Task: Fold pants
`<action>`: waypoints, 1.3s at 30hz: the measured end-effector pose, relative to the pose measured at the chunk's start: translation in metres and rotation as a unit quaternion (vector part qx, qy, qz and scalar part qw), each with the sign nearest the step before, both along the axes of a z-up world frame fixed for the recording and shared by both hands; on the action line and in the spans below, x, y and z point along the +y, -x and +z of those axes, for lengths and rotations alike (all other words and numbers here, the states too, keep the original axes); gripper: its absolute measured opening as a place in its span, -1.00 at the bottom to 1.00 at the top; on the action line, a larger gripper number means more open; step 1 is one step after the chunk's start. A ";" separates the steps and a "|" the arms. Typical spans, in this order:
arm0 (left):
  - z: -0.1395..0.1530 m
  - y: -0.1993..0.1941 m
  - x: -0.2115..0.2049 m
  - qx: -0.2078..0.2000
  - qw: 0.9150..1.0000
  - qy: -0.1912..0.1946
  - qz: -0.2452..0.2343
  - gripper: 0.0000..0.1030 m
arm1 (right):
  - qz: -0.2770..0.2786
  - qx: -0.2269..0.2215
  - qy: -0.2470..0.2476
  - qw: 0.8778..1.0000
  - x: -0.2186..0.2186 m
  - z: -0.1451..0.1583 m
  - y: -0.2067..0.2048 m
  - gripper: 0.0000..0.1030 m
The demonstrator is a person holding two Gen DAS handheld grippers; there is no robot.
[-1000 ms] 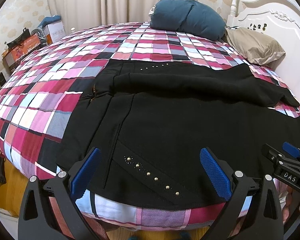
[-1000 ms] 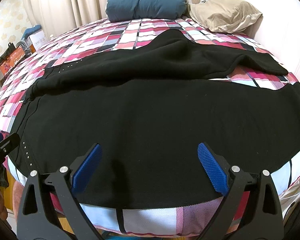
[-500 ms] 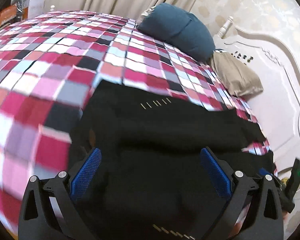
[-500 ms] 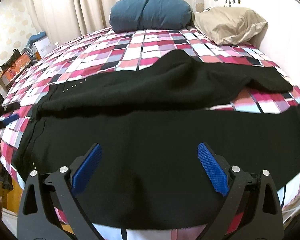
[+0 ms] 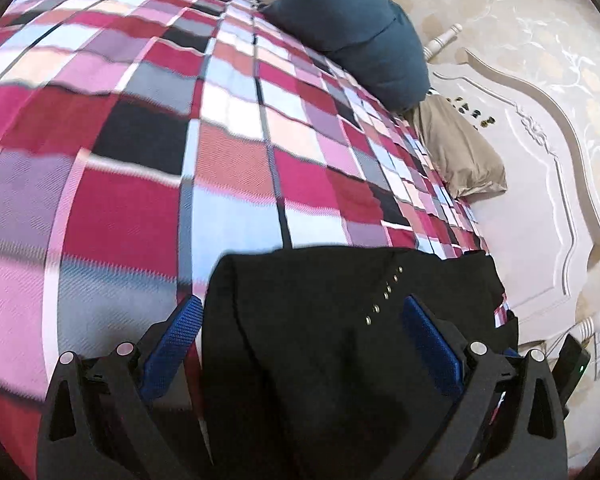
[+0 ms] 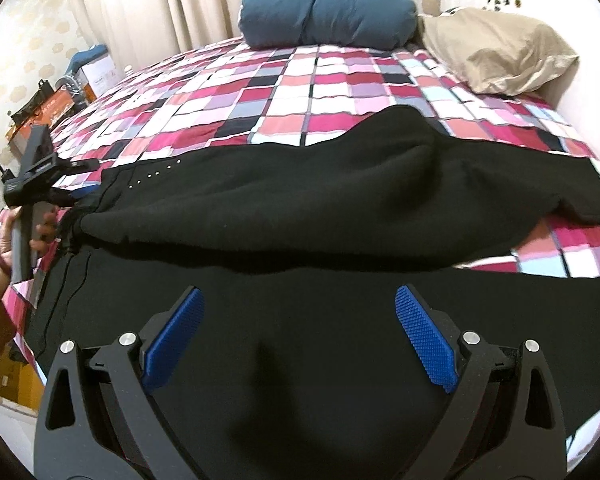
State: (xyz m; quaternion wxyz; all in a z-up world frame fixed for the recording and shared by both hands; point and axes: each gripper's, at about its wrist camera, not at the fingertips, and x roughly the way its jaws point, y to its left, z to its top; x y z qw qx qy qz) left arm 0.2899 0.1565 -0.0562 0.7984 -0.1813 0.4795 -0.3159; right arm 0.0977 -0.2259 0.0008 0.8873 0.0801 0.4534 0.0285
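Black pants (image 6: 340, 208) lie spread across the checked bed, with one leg bunched in a ridge behind the other. A row of small studs (image 5: 385, 292) marks the waist end. My left gripper (image 5: 304, 336) is open low over that waist end, and black cloth lies between its blue pads (image 5: 176, 332). In the right wrist view, a hand holds the left gripper (image 6: 86, 180) at the pants' left end. My right gripper (image 6: 296, 332) hangs open above the near leg, its pads (image 6: 424, 336) wide apart and holding nothing.
The checked quilt (image 6: 292, 92) covers the bed. A blue pillow (image 6: 324, 8) and a beige pillow (image 6: 496, 56) lie at the head, by the white headboard (image 5: 540, 184). Boxes (image 6: 96, 72) stand past the far left side. Curtains (image 6: 148, 4) hang behind.
The left gripper has swung from the near bed edge out over the pants' waist end and now faces the headboard. The right gripper has risen a little and stays open.
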 end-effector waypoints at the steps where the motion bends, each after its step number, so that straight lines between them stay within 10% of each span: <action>1: 0.001 -0.003 0.000 -0.006 1.000 -0.001 -0.008 0.92 | 0.000 0.003 -0.003 1.000 -0.001 -0.001 -0.004 0.87; 9: -0.004 -0.021 0.024 -0.003 0.998 0.058 -0.038 0.92 | 0.013 0.006 -0.005 1.000 -0.006 -0.004 -0.022 0.87; 14: -0.002 -0.025 0.001 -0.010 0.995 0.025 -0.093 0.88 | 0.067 -0.008 -0.022 0.997 -0.014 0.002 -0.045 0.87; 16: -0.004 -0.027 -0.012 -0.005 0.993 0.025 -0.117 -0.01 | 0.106 -0.031 -0.017 0.994 -0.019 0.012 -0.064 0.87; 19: -0.018 -0.037 -0.014 0.032 0.994 0.015 -0.104 -0.66 | 0.164 -0.054 -0.007 0.985 -0.023 0.021 -0.094 0.87; 26: -0.035 -0.042 0.002 0.063 0.992 0.074 -0.084 -0.70 | 0.254 -0.008 0.115 0.960 -0.025 0.008 -0.174 0.87; 35: -0.037 -0.047 -0.001 0.074 0.989 0.085 -0.097 -0.71 | 0.321 0.121 0.150 0.927 -0.035 -0.033 -0.225 0.87; 37: -0.037 -0.049 -0.001 0.080 0.989 0.083 -0.095 -0.75 | 0.325 0.164 0.145 0.920 -0.035 -0.046 -0.231 0.64; 39: -0.035 -0.049 -0.002 0.081 0.990 0.075 -0.091 -0.81 | 0.331 0.205 0.115 0.914 -0.034 -0.055 -0.232 -0.12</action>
